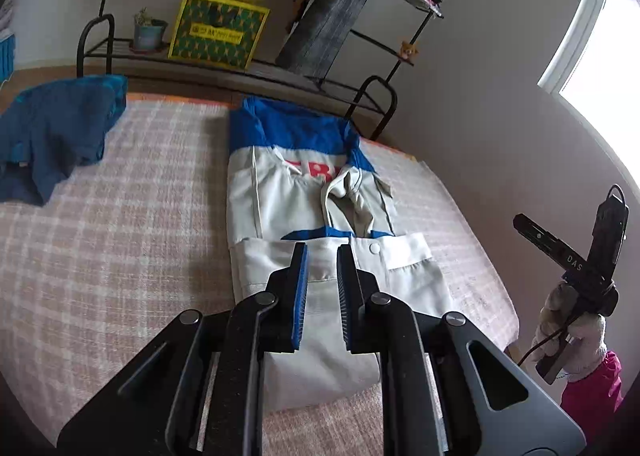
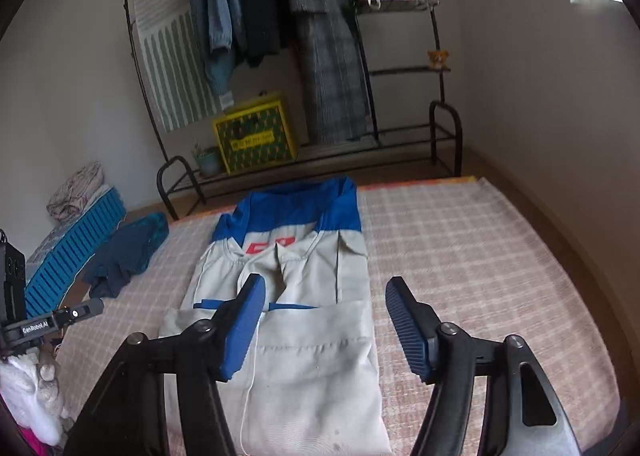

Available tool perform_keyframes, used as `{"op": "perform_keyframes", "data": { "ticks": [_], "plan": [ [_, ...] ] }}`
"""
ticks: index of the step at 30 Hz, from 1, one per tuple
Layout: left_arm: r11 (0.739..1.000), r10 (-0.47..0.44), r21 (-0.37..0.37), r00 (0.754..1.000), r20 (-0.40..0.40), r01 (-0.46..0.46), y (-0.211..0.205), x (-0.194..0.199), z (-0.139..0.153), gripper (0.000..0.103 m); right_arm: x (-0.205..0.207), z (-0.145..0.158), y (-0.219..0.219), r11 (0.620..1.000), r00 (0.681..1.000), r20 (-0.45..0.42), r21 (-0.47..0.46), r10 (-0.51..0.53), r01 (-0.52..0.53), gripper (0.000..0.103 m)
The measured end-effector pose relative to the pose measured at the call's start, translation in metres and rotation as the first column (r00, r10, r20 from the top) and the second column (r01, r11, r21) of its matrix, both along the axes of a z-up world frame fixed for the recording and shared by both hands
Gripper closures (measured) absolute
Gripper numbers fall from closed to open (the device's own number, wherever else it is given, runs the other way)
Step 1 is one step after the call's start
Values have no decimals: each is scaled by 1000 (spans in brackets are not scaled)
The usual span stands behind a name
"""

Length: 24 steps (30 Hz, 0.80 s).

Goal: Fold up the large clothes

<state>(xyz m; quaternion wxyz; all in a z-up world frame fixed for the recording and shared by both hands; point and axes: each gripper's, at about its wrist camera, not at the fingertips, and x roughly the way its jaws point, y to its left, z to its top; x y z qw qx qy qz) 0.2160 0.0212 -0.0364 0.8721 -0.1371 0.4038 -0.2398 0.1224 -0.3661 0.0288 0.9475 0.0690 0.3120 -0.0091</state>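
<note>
Pink-and-white checked cloth covers the wide bed [image 2: 480, 256], and on it, lengthways along the middle, lies the large pale grey work garment with a blue yoke and red lettering [image 2: 288, 296], already narrowed into a long strip with its near part laid back over itself as a pale flap. By my reading the side folds are done and the lengthwise fold is the step in hand; next, each gripper would need to take a corner of the near edge and carry it toward the blue yoke, keeping the strip square. A crumpled dark blue garment [image 1: 56, 135] sits well apart toward the far left corner, seemingly waiting its turn. Both tools hover above the near end, gripping nothing: the left gripper [image 1: 322, 252] has its fingers a little apart, and the right gripper [image 2: 324, 296] has its fingers spread wide. Hidden matters: the grippers' bodies cover the garment's nearest hem in both views, the red lettering is half tucked under a folded sleeve and unreadable, and how many layers lie beneath the flap cannot be told.
</note>
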Motion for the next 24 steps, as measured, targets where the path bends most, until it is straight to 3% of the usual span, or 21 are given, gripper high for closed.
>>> {"op": "perform_keyframes", "data": {
  "ticks": [6, 9, 15, 17, 20, 24],
  "plan": [
    [1000, 2, 15, 997, 82, -4, 28, -21, 65, 90, -42, 52, 15, 999, 1000, 8, -38, 21, -20, 37],
    [1000, 0, -9, 995, 98, 0, 36, -22, 91, 77, -51, 90, 24, 996, 997, 43, -66, 60, -58, 37],
    [1000, -8, -11, 993, 119, 9, 39, -2, 131, 73, -30, 135, 27, 987, 990, 35, -91, 138, -134, 37],
    [1000, -13, -24, 994, 109, 16, 38, 15, 139, 59, -13, 141, 23, 983, 986, 29, -87, 166, -163, 37],
    [1000, -12, -16, 995, 104, 14, 34, 50, 144, 57, 24, 135, 12, 979, 983, 7, -89, 184, -183, 37],
    [1000, -17, -16, 999, 31, 18, 23, 113, 122, 50, 87, 105, -5, 975, 977, -49, -63, 209, -212, 37]
  ]
}}
